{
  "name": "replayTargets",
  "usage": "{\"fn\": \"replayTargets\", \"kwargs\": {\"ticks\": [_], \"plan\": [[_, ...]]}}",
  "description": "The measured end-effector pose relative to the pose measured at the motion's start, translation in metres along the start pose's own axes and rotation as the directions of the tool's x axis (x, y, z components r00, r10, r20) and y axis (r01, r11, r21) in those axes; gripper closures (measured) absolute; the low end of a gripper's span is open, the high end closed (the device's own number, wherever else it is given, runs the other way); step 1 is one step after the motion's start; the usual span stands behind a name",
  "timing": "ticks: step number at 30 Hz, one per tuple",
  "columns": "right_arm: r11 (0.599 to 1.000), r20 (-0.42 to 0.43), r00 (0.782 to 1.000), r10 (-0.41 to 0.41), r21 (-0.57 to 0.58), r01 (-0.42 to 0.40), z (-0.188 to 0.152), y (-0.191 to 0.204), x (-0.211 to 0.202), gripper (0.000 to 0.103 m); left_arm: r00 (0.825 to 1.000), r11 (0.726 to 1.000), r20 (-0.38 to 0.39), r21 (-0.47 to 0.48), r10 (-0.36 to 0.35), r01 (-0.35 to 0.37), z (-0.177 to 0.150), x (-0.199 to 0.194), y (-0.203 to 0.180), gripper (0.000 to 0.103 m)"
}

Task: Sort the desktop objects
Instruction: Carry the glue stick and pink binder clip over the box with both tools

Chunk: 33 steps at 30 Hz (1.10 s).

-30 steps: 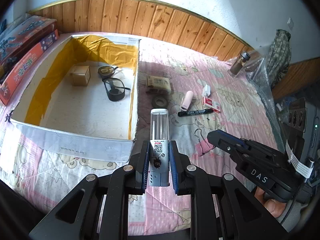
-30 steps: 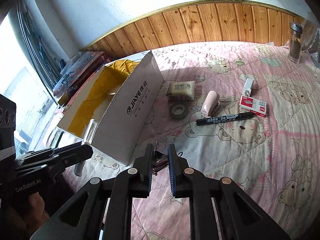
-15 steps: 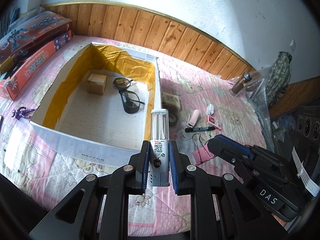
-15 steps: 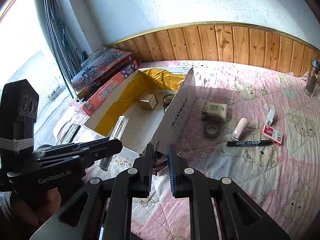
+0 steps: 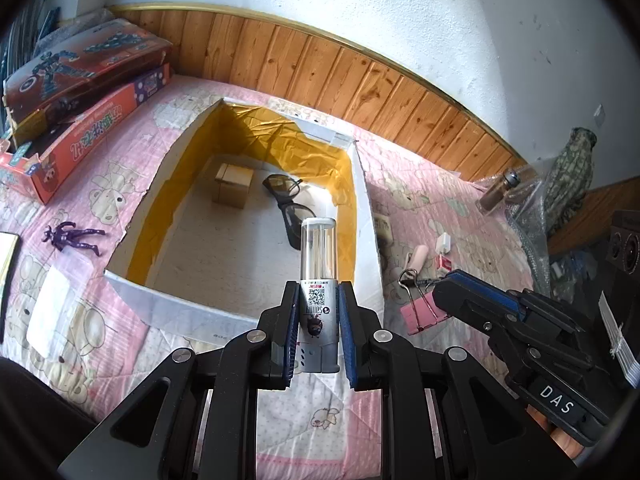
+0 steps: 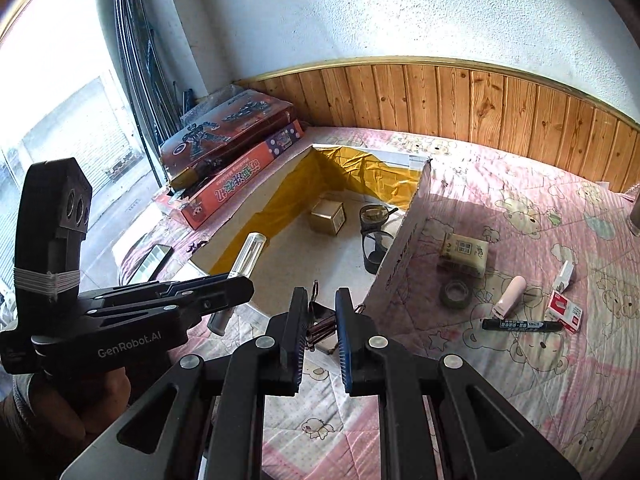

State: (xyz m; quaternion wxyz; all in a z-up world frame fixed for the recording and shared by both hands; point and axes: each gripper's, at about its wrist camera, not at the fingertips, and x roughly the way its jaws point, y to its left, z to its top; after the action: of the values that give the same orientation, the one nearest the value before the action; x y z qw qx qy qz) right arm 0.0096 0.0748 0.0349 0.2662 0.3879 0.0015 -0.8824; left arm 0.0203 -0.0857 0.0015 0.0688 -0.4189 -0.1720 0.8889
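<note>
Your left gripper (image 5: 319, 324) is closed on the clear tube (image 5: 319, 276). The tube points straight ahead, over the near wall of the box (image 5: 256, 320) on the bed. Your right gripper (image 6: 322, 330) pinches the pink binder clip (image 5: 424, 312), just right of the box.

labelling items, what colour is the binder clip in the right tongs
Pink binder clip, clearest in the left wrist view.

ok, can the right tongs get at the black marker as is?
Probably not yet. The right tongs are shut on a pink binder clip. The path to the black marker on the bedspread looks free, with only the pink stapler close beside it.
</note>
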Motion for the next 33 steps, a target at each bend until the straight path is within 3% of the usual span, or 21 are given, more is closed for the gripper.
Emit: {"fn": "replayTargets", "kwargs": {"ticks": [20, 33], "plan": [[0.995, -0.09, 0.996, 0.004, -0.094, -0.013, 0.032, 0.027, 0.062, 0.088, 0.996, 0.998, -0.064, -0.004, 0.066, -0.067, 0.033, 0.036, 0.043, 0.084], [0.992, -0.17, 0.985, -0.007, -0.128, -0.016, 0.048, 0.035, 0.104, 0.088, 0.989, 0.997, -0.127, -0.015, 0.072, -0.075, 0.045, 0.064, 0.062, 0.084]]}}
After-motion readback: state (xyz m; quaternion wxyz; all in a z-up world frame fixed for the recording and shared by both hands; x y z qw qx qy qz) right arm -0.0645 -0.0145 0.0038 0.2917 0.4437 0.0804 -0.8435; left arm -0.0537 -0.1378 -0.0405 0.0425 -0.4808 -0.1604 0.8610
